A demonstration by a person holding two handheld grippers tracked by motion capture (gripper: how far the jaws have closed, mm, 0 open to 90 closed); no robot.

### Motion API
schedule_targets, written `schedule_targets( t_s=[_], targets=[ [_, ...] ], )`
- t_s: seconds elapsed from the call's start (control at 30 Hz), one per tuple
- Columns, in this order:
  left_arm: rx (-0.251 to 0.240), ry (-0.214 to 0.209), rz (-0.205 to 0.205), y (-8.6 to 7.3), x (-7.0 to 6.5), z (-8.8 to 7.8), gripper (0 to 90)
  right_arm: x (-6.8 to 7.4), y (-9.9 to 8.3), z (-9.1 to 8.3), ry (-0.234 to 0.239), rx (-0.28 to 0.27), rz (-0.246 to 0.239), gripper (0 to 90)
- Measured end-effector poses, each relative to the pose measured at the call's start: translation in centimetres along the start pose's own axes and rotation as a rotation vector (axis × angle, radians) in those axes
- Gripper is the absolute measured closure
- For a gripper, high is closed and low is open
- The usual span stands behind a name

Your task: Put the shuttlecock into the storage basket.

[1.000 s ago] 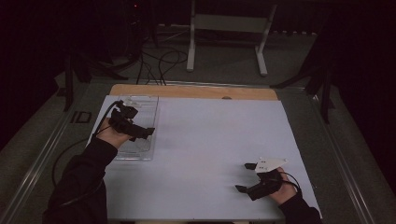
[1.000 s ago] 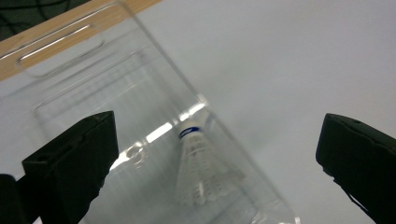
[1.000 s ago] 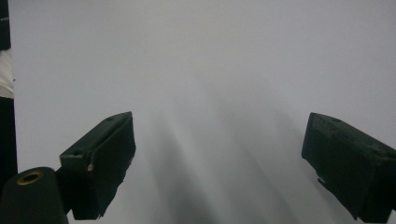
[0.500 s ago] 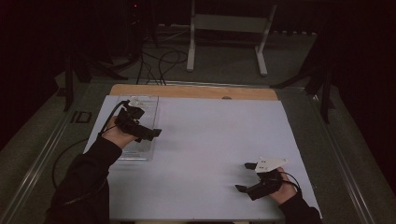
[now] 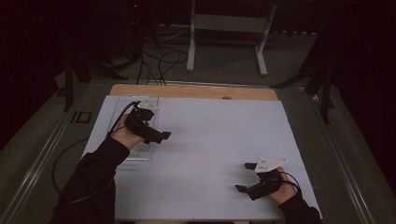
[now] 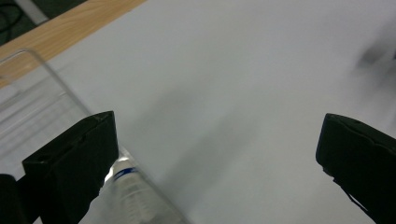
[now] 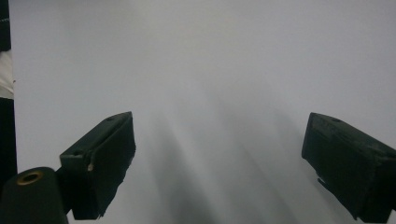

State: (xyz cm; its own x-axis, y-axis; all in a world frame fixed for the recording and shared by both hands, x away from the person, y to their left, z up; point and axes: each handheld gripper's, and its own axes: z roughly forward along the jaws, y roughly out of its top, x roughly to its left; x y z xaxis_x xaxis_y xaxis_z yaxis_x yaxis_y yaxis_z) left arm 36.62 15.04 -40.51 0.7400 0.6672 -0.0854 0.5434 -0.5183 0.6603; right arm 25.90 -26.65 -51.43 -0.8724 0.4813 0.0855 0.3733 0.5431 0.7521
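A clear plastic tray (image 5: 140, 152) lies at the left side of the white table sheet (image 5: 219, 126). My left gripper (image 5: 158, 134) hovers over the tray's right edge, pointing right, held in a hand. In the left gripper view its jaws stand wide apart with nothing between them (image 6: 219, 154); the tray wall (image 6: 42, 93) and a clear tube-like item with a blue band (image 6: 127, 184) lie beside the left jaw. My right gripper (image 5: 245, 177) rests low at the front right, open over bare sheet (image 7: 217, 165).
A wooden strip (image 5: 196, 91) runs along the table's far edge. Beyond it, a white stand (image 5: 224, 28) and cables (image 5: 159, 60) sit on the dark floor. Metal rails border the table on both sides.
My left gripper has drifted a little to the right, toward the tray's right edge. The right gripper has stayed where it was.
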Motion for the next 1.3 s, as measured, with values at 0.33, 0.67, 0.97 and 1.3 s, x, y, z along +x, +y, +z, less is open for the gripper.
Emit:
schedule_targets(
  t_s=[0.33, 0.67, 0.97, 1.3],
  targets=[
    [-0.016, -0.055, 0.033, 0.7, -1.2, 0.5, 0.1, 0.0, 0.0, 0.0, 0.001, -0.002, 0.0, 9.6],
    [-0.023, -0.087, 0.053, 0.9, -2.1, 1.2, 0.1, 0.1, 0.1, 0.0, 0.001, -0.001, 0.002, 9.6],
    [-0.019, -0.106, 0.075, 1.2, -2.9, 1.7, 0.1, 0.1, 0.1, 0.0, 0.003, 0.003, -0.001, 9.6],
    [-0.015, -0.14, 0.098, 1.2, -4.0, 2.2, 0.1, 0.1, 0.1, 0.0, 0.006, 0.0, -0.001, 9.6]
  ],
)
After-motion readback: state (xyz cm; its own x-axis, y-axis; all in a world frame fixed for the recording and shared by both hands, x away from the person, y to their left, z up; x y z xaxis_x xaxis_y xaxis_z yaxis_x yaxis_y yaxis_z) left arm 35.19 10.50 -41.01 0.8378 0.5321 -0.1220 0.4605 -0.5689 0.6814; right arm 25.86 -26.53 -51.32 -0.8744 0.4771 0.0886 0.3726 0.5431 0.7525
